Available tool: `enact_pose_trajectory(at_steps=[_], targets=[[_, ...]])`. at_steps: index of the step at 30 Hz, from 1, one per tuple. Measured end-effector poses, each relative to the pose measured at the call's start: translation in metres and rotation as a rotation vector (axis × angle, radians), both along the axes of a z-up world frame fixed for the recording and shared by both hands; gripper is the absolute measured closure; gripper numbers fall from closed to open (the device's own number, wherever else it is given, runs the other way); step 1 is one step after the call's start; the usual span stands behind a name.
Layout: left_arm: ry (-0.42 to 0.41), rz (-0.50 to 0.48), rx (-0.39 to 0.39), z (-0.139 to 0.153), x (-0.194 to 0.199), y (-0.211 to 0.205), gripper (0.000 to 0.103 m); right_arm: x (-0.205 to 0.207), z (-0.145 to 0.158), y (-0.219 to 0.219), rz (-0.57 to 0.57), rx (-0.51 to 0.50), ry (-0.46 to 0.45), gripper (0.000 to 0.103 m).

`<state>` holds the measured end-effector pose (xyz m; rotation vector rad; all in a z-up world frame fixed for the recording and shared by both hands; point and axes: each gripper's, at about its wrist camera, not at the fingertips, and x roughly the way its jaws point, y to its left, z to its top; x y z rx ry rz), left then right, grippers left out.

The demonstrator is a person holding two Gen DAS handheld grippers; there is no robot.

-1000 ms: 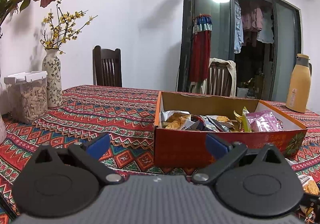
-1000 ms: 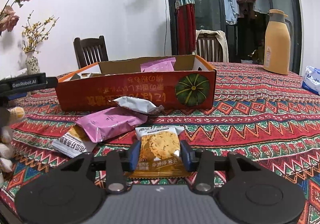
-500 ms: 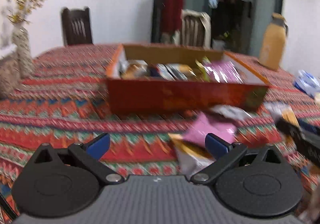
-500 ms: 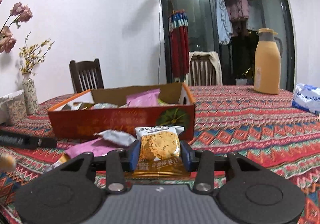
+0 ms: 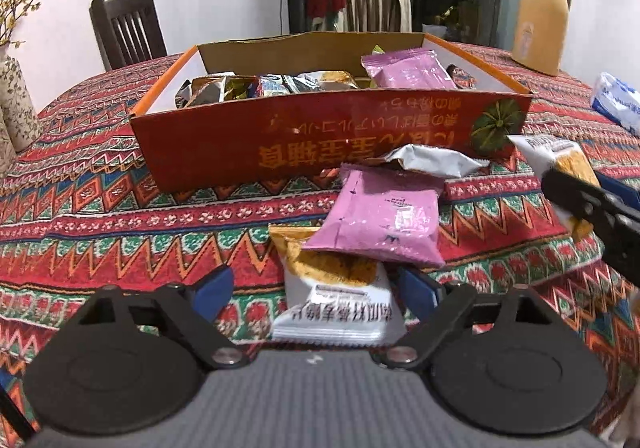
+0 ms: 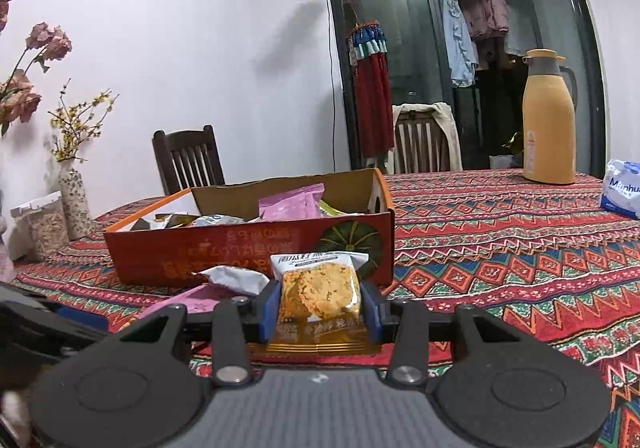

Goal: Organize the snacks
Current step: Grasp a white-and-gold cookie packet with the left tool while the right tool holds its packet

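An orange cardboard box (image 5: 320, 144) holding several snack packets stands on the patterned tablecloth; it also shows in the right wrist view (image 6: 224, 252). My left gripper (image 5: 316, 288) is open low over a white cracker packet (image 5: 336, 296) that lies partly under a pink packet (image 5: 384, 220). A silver packet (image 5: 432, 160) lies against the box front. My right gripper (image 6: 320, 304) is shut on a cracker packet (image 6: 320, 288) and holds it above the table before the box; it appears at the right edge of the left wrist view (image 5: 568, 168).
A tan thermos (image 6: 548, 120) and a white tissue pack (image 6: 624, 188) stand at the far right. A vase (image 6: 74, 204) and a clear jar (image 6: 44, 224) stand at the far left. Two wooden chairs (image 6: 188, 160) are behind the table.
My left gripper has swung right and dropped toward the loose packets in front of the box. My right gripper has lifted the cracker packet up off the table.
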<state>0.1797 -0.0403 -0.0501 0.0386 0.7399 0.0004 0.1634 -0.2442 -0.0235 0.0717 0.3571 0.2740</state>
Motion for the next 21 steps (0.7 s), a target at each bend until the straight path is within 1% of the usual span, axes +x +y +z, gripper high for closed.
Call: enact_pose_trajectory(at_steps=[1, 2, 3, 4, 9, 16, 21], targets=[[-0.003, -0.002, -0.003, 0.001, 0.0, -0.001, 0.022, 0.001, 0.0, 0.0, 0.004, 0.004, 0.002, 0.061], [-0.007, -0.01, -0.009, 0.002, 0.0, -0.003, 0.032, 0.001, -0.001, 0.001, 0.008, 0.007, 0.004, 0.061], [-0.01, -0.015, -0.017, 0.003, 0.0, -0.004, 0.038, 0.001, -0.001, 0.001, 0.012, 0.009, 0.006, 0.061], [-0.012, -0.015, -0.021, 0.004, 0.0, -0.005, 0.049, 0.001, -0.001, 0.001, 0.015, 0.01, 0.007, 0.061], [-0.015, -0.009, -0.033, 0.007, -0.003, -0.003, 0.057, 0.001, -0.002, -0.001, 0.02, 0.019, 0.013, 0.061], [-0.032, 0.0, -0.035, 0.011, -0.014, 0.005, 0.058, 0.002, -0.001, -0.001, 0.009, 0.016, 0.02, 0.061], [-0.076, 0.014, -0.045, 0.022, -0.025, 0.017, 0.058, 0.0, 0.0, 0.001, 0.0, 0.009, 0.013, 0.061]])
